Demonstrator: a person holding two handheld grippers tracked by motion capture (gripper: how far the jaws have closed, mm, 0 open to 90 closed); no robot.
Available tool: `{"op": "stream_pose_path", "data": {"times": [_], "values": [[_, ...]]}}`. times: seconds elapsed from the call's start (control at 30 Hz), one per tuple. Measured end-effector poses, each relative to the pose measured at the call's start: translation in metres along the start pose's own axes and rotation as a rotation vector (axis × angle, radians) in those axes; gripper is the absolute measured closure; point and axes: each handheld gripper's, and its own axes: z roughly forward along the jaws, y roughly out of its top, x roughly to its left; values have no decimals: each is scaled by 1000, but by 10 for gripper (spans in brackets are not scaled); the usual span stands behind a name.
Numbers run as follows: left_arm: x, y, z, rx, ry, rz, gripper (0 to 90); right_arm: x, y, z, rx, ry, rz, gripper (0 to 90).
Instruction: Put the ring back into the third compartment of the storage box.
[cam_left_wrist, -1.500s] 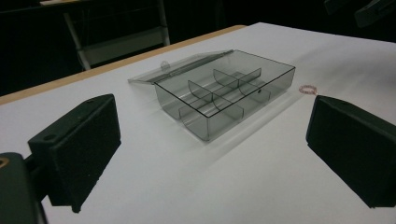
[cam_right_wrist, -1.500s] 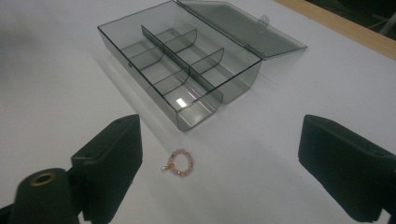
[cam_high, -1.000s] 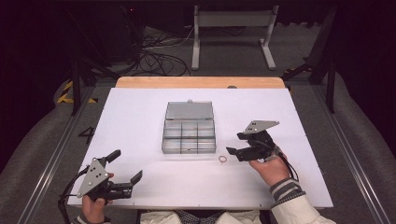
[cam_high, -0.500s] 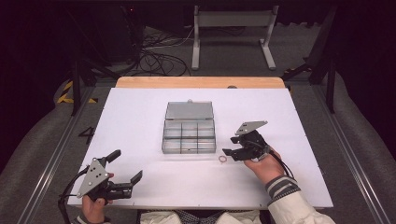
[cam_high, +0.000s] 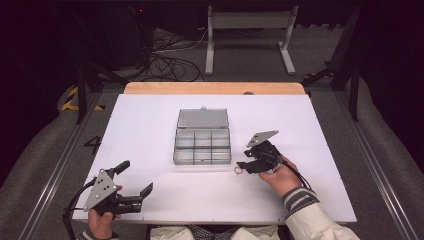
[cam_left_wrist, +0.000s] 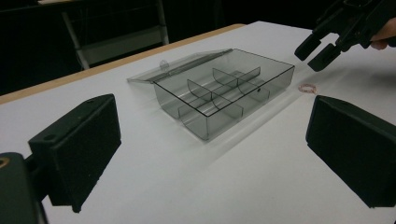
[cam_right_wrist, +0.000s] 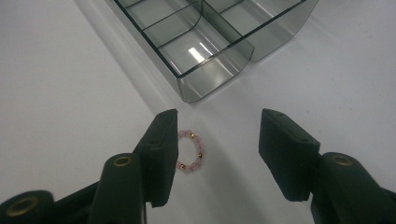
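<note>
A small pink bead ring (cam_right_wrist: 190, 152) lies flat on the white table, just off the front right corner of a smoky clear compartment box (cam_high: 202, 145) whose lid is folded back. My right gripper (cam_right_wrist: 219, 126) hangs low over the ring with a jaw on each side. Its jaws have just been closing and still stand apart. The ring lies close against one jaw, and the other jaw is well clear of it. From above, the right gripper (cam_high: 243, 167) points left at the ring (cam_high: 238, 171). My left gripper (cam_high: 136, 177) rests open near the front left edge, with nothing between its pads.
The white table top (cam_high: 150, 125) has a wooden strip (cam_high: 215, 88) along its far edge. The box (cam_left_wrist: 224, 93) has several bare compartments. Black floor, cables and a metal stand (cam_high: 247, 30) lie beyond the table.
The right gripper has come down and moved left to the bead ring, and its jaws have narrowed around it. The left gripper has not moved.
</note>
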Motion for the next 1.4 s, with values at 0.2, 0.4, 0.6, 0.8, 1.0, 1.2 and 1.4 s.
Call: {"op": "stream_pose_path", "data": {"times": [0.2,0.4,0.6,0.8,1.0,1.2,1.4], "values": [[0,0,0,1,-1,0,36,0,0,6,29,8,-13,506],[-1,0,0,3,-4,-3,36,1,-1,11,60,18,-24,537],[0,0,0,4,-5,-1,36,2,-1,17,82,25,-36,586],[0,0,0,3,-5,-2,36,3,-1,22,109,34,-54,675],[-1,0,0,2,-7,-1,36,5,-1,26,118,29,-78,752],[0,0,0,4,-8,0,36,5,-1,27,115,46,-73,841],[0,0,0,4,-10,-1,36,6,-1,27,116,46,-84,866]]}}
